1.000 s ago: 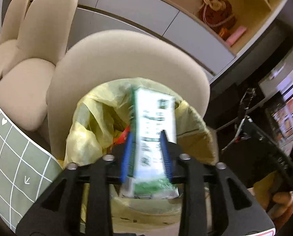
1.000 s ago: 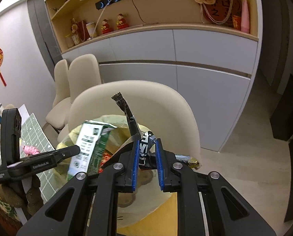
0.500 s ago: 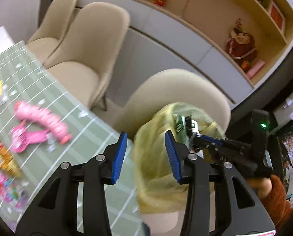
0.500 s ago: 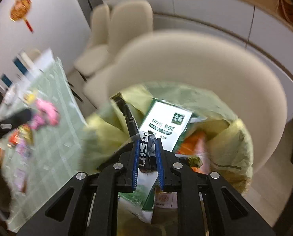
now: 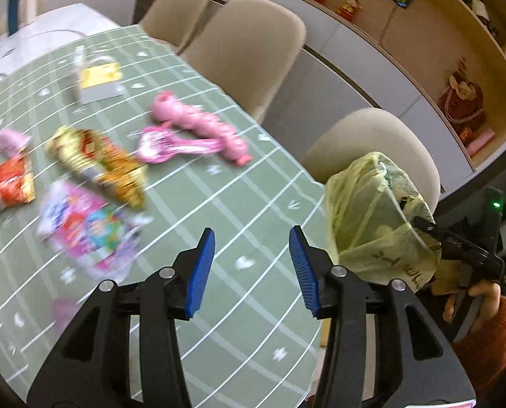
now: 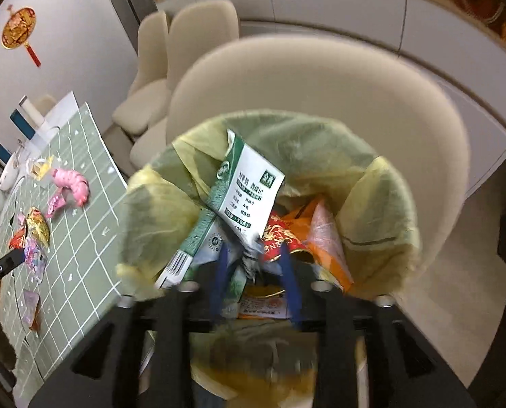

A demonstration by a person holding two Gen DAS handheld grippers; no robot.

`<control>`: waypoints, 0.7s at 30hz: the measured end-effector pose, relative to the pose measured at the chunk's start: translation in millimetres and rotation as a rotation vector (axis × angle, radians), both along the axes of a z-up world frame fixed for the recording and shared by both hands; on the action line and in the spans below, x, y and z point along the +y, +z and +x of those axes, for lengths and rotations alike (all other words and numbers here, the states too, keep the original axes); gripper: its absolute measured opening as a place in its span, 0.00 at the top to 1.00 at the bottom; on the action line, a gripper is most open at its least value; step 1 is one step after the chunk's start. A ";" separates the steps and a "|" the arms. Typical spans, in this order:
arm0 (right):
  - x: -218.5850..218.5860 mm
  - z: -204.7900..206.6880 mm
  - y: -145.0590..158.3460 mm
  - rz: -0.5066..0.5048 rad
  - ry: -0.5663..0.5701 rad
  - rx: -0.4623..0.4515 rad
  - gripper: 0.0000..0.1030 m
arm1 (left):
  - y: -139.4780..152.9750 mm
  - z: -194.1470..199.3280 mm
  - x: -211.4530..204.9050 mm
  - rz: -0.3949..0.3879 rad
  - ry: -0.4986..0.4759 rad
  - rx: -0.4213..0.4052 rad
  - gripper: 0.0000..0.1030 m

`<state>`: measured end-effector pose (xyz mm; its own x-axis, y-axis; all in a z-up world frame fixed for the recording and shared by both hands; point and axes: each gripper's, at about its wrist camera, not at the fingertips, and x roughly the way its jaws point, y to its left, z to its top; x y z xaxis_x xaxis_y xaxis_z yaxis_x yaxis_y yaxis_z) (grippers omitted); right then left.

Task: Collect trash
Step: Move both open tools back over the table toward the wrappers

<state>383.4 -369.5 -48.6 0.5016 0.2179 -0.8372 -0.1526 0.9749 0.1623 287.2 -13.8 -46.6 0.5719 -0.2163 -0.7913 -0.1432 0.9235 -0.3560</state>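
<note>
My left gripper (image 5: 249, 265) hangs over the green checked tablecloth (image 5: 246, 204), its jaws opening with nothing between them. Ahead of it lie a pink printed wrapper (image 5: 86, 234), a gold wrapper (image 5: 100, 166) and a red wrapper (image 5: 10, 183). My right gripper (image 6: 253, 268), blurred, points down into the yellow trash bag (image 6: 157, 210). Its jaws are opening and the pads press on nothing. In the bag lie a green-and-white pack (image 6: 249, 190), a red wrapper (image 6: 280, 238) and an orange one (image 6: 324, 234). From the left wrist view the bag (image 5: 365, 210) stands beside the table's end.
A pink toy (image 5: 198, 125), a pink packet (image 5: 164, 146) and a yellow-and-white box (image 5: 100, 83) lie farther back on the table. Beige chairs (image 5: 249, 44) line the far side, and one (image 6: 320, 88) stands behind the bag. A hand (image 5: 484, 299) holds the right gripper.
The left gripper let go of the green-and-white pack into the bag and swung left over the table. The right gripper moved over the bag and opened; the dark wrapper has left its jaws.
</note>
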 end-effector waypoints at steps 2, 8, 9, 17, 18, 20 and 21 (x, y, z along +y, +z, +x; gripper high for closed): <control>0.6 -14.4 13.3 -0.001 0.001 -0.050 0.65 | 2.1 -16.3 12.4 0.011 0.029 -0.001 0.58; 16.6 -44.8 48.3 0.149 0.041 -0.245 0.63 | 8.8 -64.3 60.6 0.082 0.165 -0.010 0.58; 22.4 -48.5 50.2 0.165 0.061 -0.258 0.59 | 9.0 -72.3 70.1 0.100 0.193 -0.016 0.58; 125.4 -71.4 37.0 0.187 0.319 -0.193 0.54 | -2.0 -128.7 145.8 0.170 0.391 0.015 0.58; 139.8 -76.2 34.4 0.191 0.350 -0.182 0.54 | -4.3 -134.0 153.2 0.167 0.407 0.023 0.58; 169.0 -82.0 28.1 0.216 0.416 -0.164 0.54 | -8.4 -139.5 160.9 0.164 0.421 0.032 0.58; 179.9 -85.4 25.5 0.217 0.440 -0.165 0.54 | -10.7 -142.3 164.2 0.160 0.427 0.037 0.58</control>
